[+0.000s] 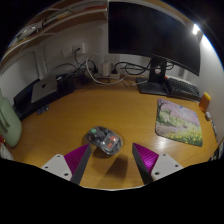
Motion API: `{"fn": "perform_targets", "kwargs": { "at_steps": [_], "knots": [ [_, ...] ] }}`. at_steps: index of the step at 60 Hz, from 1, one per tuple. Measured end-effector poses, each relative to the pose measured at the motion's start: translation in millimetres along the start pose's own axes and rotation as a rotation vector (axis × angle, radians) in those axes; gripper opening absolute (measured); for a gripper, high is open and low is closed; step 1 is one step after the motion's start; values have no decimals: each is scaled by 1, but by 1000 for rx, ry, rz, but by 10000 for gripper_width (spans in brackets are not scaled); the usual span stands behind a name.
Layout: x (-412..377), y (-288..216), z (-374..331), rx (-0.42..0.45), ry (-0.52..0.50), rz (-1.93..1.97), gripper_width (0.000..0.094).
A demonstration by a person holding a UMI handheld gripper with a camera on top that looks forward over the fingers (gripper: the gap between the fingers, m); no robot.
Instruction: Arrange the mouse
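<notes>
Here we are at the approach: the gripper (112,160) hangs low over the wooden desk (70,115) with its jaws spread wide, holding nothing. The two magenta pads (76,157) frame the near edge of the scene, and the mouse (104,140), a pale, see-through-looking one, sits on the bare wood just ahead of the fingers and roughly in line with the gap between them. It isn't touched yet.

By my reading this is the reach before the grasp. The next move would be to ease forward and down until the mouse stands between the pads, then close on its sides. The mouse pad (180,122), printed with a flowery picture, lies off to the right and a bit farther away, well apart from the mouse. That looks the likely place to set it, though that's my guess from the task.

Round the room: a dark monitor (152,35) stands at the far right on its stand, a tangle of cables (100,72) runs along the far edge of the desk by the white wall, and a pale green object (8,120) sits at the left.
</notes>
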State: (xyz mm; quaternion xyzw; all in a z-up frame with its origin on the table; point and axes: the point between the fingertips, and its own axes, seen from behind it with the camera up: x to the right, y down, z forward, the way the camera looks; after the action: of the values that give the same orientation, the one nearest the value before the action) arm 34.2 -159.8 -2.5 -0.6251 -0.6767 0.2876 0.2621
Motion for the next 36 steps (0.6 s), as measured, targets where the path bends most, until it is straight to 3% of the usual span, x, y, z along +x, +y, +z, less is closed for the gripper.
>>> {"fn": "perform_targets", "kwargs": {
  "at_steps": [15, 28, 33, 36],
  "knots": [
    [11, -35, 49, 36, 47, 1, 862],
    [22, -51, 72, 17, 68, 38, 847],
    [18, -49, 72, 15, 65, 33, 468],
    [19, -47, 70, 10, 83, 29, 453]
  ]
}}
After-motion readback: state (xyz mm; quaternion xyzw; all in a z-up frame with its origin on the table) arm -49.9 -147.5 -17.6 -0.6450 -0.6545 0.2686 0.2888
